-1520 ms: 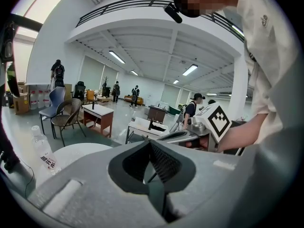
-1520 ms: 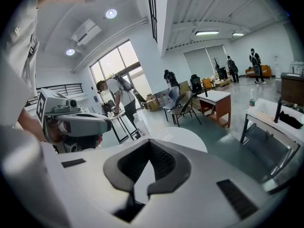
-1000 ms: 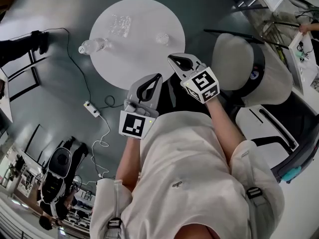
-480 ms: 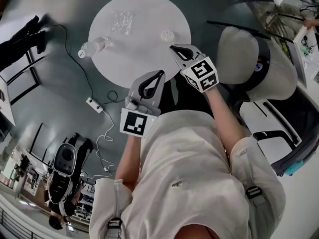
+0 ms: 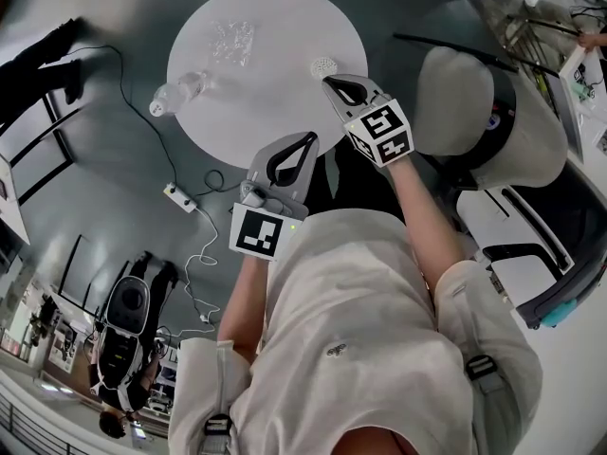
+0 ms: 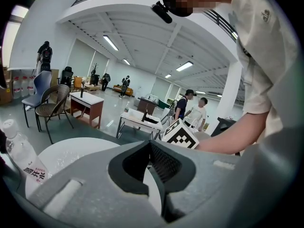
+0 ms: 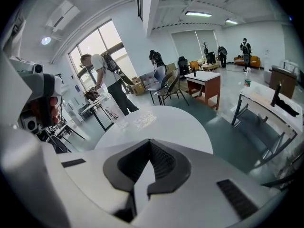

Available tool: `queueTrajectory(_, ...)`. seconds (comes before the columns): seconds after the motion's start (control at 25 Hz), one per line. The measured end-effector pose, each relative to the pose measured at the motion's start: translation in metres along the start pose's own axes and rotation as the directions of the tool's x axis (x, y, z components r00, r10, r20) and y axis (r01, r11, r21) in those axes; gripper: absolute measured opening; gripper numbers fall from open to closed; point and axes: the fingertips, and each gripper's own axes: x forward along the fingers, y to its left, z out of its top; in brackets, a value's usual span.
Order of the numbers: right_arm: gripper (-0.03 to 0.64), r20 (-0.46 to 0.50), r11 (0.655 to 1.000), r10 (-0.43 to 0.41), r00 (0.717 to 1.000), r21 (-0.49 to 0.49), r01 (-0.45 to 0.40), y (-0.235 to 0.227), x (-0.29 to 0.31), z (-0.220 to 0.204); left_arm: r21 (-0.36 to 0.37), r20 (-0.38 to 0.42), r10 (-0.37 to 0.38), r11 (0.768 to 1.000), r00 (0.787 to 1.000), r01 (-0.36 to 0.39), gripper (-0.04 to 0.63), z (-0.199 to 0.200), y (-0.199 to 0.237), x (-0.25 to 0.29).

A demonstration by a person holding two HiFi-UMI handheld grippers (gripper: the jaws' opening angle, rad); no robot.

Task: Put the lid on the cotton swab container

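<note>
Just over the near rim, left gripper (image 5: 303,140) and right gripper (image 5: 333,82) hung empty.
Both had jaws pressed together; farther across the round table (image 5: 275,102), the clear cotton swab container (image 5: 232,41) lay well apart from them.

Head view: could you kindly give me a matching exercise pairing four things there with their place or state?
1 water bottle
2 cotton swab container
3 power strip
4 right gripper

A on the floor
B jaws shut, nothing between them
C at the left edge of the table
D on the table, just beyond the right gripper's tips

Pairs: 1-C, 2-D, 3-A, 4-B.
</note>
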Motion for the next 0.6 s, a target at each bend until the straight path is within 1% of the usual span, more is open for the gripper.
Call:
queueTrajectory(0.28,0.006,-0.013,1.000,-0.025,1.000,0.016,0.025,-0.007,0.012,-0.002,-0.010,-0.001,-0.006,1.000,1.000,0.006,0.011,-0.002,0.005,0.003)
queueTrajectory(0.6,0.006,-0.021,0.998,-0.062,0.998,0.013,0.062,-0.019,0.024,0.000,-0.011,-0.008,-0.015,1.000,1.000,0.015,0.011,-0.003,0.010,0.008)
